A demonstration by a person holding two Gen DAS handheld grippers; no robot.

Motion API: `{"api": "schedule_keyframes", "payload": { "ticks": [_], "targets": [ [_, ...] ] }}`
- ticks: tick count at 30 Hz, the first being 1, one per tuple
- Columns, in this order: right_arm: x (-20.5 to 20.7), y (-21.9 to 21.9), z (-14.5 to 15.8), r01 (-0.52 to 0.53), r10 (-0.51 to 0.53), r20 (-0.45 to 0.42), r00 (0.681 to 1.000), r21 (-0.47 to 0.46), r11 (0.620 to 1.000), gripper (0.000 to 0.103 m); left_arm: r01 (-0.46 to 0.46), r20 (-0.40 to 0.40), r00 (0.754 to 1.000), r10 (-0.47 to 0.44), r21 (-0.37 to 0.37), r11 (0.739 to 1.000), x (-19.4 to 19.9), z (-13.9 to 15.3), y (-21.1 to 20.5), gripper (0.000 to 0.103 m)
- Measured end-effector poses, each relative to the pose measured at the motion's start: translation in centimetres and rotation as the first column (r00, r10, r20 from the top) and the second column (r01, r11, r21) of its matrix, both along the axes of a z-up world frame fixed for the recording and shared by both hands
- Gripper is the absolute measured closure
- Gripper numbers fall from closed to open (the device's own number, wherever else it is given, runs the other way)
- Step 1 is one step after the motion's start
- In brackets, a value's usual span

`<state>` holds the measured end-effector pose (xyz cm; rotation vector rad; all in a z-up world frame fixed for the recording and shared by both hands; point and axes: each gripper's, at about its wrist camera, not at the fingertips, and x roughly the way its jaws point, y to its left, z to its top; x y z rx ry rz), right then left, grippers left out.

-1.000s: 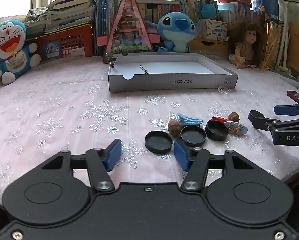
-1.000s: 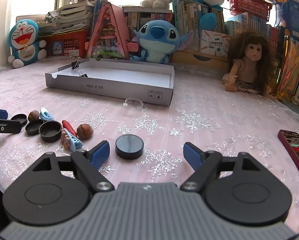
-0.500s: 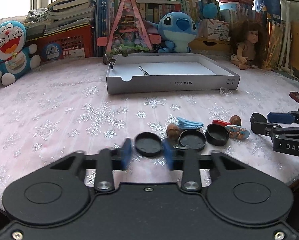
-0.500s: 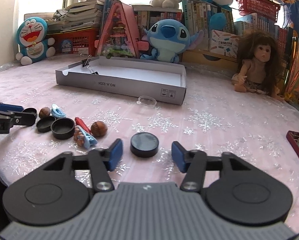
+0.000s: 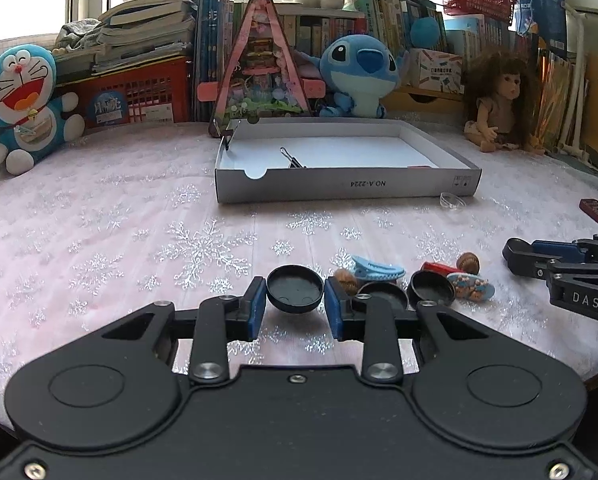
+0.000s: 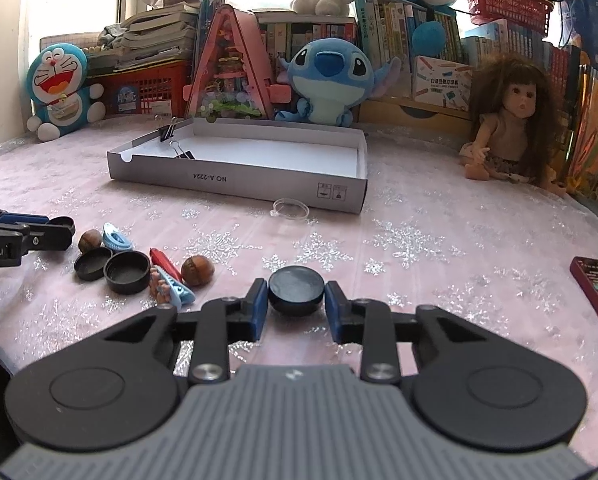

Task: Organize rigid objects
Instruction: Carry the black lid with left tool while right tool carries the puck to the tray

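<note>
Black plastic is what each tool grips: the left tool (image 5: 295, 304) is closed on an open-side-up cap (image 5: 295, 289), and the right tool (image 6: 296, 304) is closed on a flat-topped lid (image 6: 296, 289). Both pieces sit at twelve o'clock from their cameras, pinched by their edges between the blue pads (image 5: 259, 303).

In the left view the cap seems slightly raised above the table (image 5: 99, 232), though I cannot tell how far. The white cardboard tray (image 5: 347, 188), holding binder clips (image 5: 293, 159), lies well beyond at about twelve o'clock, probably the place for these pieces.

The remaining clutter lies at two o'clock from the left tool: two more black caps (image 5: 433, 287), two walnuts (image 5: 469, 263), a blue hair clip (image 5: 379, 270), a red piece (image 5: 439, 267) and a small decorated clip (image 5: 471, 286).

My judgement of the risks:
- A round rim held on two narrow pads could pivot or squirt out if either tool tilts during the carry.
- The left tool's right finger stands just beside a walnut and a cap; a sideways swing could scatter them.
- The tools are near each other, so both heading for the tray could collide.
- A low approach may catch the tray's front wall and shove it.
</note>
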<state>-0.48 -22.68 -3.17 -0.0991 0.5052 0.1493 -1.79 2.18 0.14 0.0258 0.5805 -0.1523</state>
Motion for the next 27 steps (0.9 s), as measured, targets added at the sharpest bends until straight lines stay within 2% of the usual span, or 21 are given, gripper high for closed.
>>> {"api": "schedule_keyframes", "payload": {
  "ticks": [13,27],
  "targets": [
    [1.0,-0.4,1.4,0.031,-0.031,0.014,0.999,0.012,0.999,0.067,-0.008,0.023,1.000,0.009,-0.007,1.000,1.5,1.4,-0.2,0.074],
    [3.5,-1.2,3.6,0.060,-0.060,0.026,0.998,0.030,0.998,0.068,-0.017,0.053,0.998,0.017,-0.009,1.000,4.9,3.7,-0.3,0.074]
  ]
}}
